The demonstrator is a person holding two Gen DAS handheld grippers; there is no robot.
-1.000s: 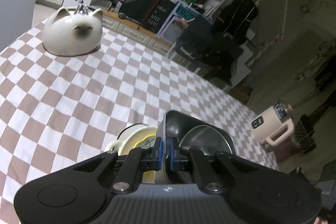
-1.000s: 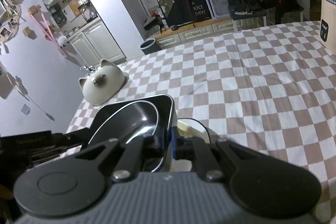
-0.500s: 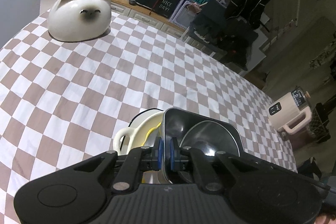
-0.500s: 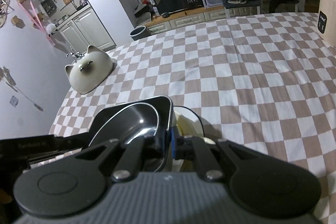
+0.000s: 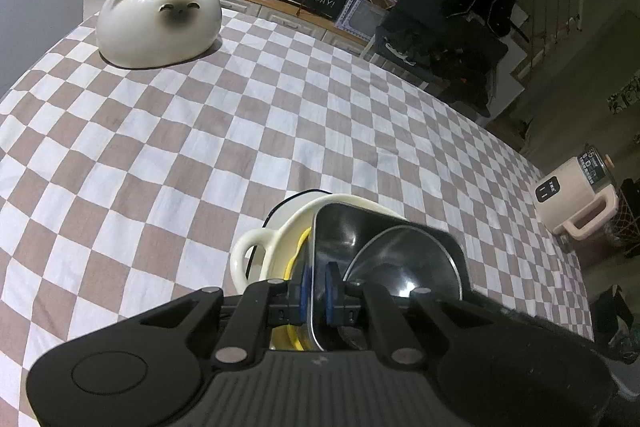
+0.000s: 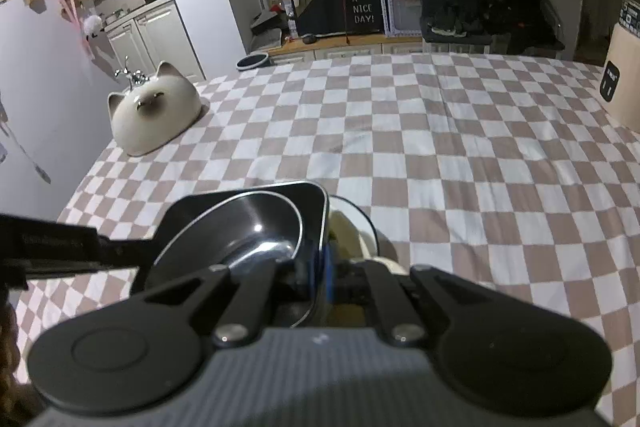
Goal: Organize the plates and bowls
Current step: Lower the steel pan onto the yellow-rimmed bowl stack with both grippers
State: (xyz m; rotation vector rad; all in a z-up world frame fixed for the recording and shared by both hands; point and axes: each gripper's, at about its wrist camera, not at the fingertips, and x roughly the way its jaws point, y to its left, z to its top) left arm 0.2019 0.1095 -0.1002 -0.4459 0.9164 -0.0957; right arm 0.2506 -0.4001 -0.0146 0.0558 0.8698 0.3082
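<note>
Left wrist view: the left hand-held gripper (image 5: pixel 316 285) is clenched on the left wall of a dark, glossy, rounded-rectangular metal dish (image 5: pixel 352 227), one blue pad (image 5: pixel 306 285) outside the wall and one inside. A round dark shiny bowl (image 5: pixel 404 263) sits inside this dish. The dish is tilted and rests partly in a cream ceramic bowl with a loop handle (image 5: pixel 256 251); a yellow rim (image 5: pixel 298 255), perhaps of another dish nested inside the cream bowl, shows between the two, though the view is too cramped to be sure. The stack stands on a surface covered by a brown-and-white checked cloth (image 5: pixel 200 147).

Right wrist view: the right hand-held gripper (image 6: pixel 320 279) grips the opposite, right wall of the same metal dish (image 6: pixel 308 203), its jaws closed on the rim. The round bowl (image 6: pixel 240 227) lies within the dish, and the cream bowl (image 6: pixel 360 227) shows just beyond it.

Elsewhere: a white ceramic cat-faced bowl, upside down (image 5: pixel 160 23), rests at the far left of the cloth, well apart from the stack. A beige appliance (image 5: pixel 572 199) stands beyond the right edge.
</note>
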